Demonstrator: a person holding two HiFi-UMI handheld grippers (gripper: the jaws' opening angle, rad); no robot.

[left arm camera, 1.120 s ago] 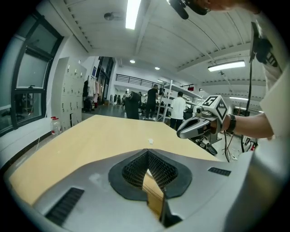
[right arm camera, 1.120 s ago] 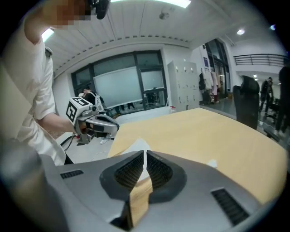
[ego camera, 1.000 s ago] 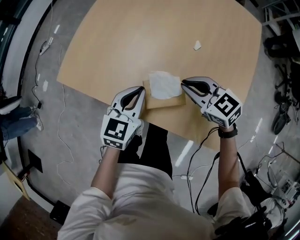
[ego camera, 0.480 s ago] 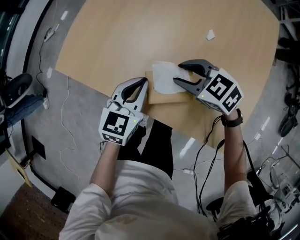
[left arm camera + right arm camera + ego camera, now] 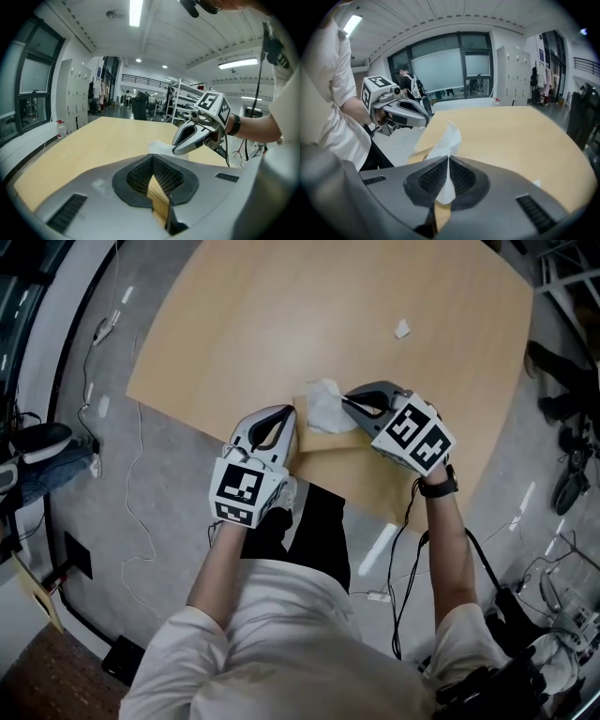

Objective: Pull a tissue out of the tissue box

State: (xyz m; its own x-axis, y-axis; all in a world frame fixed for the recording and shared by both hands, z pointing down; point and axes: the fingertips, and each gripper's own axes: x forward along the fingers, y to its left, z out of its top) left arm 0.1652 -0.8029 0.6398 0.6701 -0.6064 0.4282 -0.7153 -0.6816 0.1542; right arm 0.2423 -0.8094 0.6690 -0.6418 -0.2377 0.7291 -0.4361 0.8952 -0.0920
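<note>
A tan tissue box (image 5: 336, 439) lies at the near edge of the wooden table (image 5: 281, 315), with a white tissue (image 5: 323, 407) sticking up from its top. My left gripper (image 5: 289, 418) is shut on the box's left edge; tan cardboard (image 5: 159, 199) shows between its pads. From the right, my right gripper (image 5: 345, 401) reaches over the box, its jaws closing tight. In the right gripper view the tissue (image 5: 449, 140) is pinched between the pads and stands up above them. The left gripper view shows the right gripper (image 5: 176, 151) on the tissue (image 5: 158, 147).
A small white scrap (image 5: 401, 329) lies on the table farther out to the right. The table's near edge runs just under the box, with grey floor and loose cables (image 5: 131, 502) below it. The person's legs are close behind the box.
The right gripper opened, moved left and down over the box, and shut on the tissue, which is now bunched up. The left gripper stayed at the box's left edge.
</note>
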